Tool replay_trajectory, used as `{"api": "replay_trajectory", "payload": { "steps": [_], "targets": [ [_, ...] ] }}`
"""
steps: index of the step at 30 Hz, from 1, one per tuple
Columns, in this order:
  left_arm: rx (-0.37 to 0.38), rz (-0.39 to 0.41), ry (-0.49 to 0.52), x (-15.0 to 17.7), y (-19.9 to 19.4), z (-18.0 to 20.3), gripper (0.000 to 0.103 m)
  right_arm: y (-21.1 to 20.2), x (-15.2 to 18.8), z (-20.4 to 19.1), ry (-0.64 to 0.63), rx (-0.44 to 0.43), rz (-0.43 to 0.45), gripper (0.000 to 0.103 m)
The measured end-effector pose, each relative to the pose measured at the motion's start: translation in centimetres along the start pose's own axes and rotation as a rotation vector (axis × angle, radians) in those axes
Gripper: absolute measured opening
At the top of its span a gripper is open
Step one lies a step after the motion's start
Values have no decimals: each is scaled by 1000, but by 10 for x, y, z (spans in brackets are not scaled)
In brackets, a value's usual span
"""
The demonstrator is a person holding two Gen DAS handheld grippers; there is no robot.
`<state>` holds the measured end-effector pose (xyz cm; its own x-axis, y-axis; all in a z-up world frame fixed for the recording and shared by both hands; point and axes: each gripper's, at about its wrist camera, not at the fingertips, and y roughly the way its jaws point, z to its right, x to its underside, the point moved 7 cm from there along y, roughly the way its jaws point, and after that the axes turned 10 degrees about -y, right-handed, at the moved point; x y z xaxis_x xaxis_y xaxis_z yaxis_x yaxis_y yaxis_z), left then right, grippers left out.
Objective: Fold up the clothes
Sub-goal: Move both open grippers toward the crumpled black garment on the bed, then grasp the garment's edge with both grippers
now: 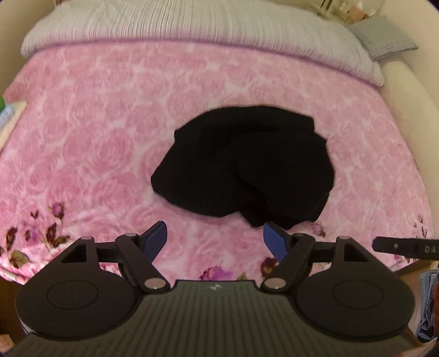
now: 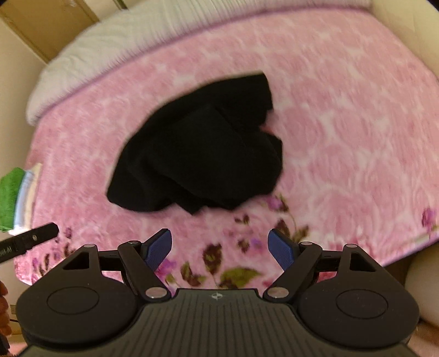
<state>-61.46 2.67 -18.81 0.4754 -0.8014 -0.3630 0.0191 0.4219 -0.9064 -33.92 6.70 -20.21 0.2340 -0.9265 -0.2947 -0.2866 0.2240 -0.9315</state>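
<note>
A crumpled black garment [image 1: 244, 167] lies bunched in the middle of a pink rose-patterned blanket [image 1: 96, 142]. My left gripper [image 1: 216, 240] hovers just short of the garment's near edge, its blue pads apart with only blanket between them. In the right wrist view the same black garment [image 2: 200, 153] lies ahead and slightly left. My right gripper [image 2: 221, 247] stands open over the flowered border of the blanket [image 2: 343, 131], nothing between its fingers. Part of the other gripper shows as a black bar at the left edge [image 2: 27, 240].
A white ribbed pillow or bedcover [image 1: 192, 24] runs along the far side of the bed. Folded cloth, green on top [image 2: 9, 195], sits at the bed's left edge. A grey striped cushion [image 1: 384, 44] lies at the far right. The bed's near edge drops off below the grippers.
</note>
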Motion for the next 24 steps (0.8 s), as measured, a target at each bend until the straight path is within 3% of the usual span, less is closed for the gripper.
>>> {"api": "replay_trajectory", "payload": {
  "steps": [9,18,24],
  "targets": [
    [-4,-70,-47,-29,52,-5,74,35,-24,9,15,37,-69,81],
    [-41,-92,-96,-91,115,-4,77,89,-90,53,11,17,-138,81],
    [-20,-108,-102,-130,167,-5,78,127,-132,85,36,37,-152,81]
  ]
}}
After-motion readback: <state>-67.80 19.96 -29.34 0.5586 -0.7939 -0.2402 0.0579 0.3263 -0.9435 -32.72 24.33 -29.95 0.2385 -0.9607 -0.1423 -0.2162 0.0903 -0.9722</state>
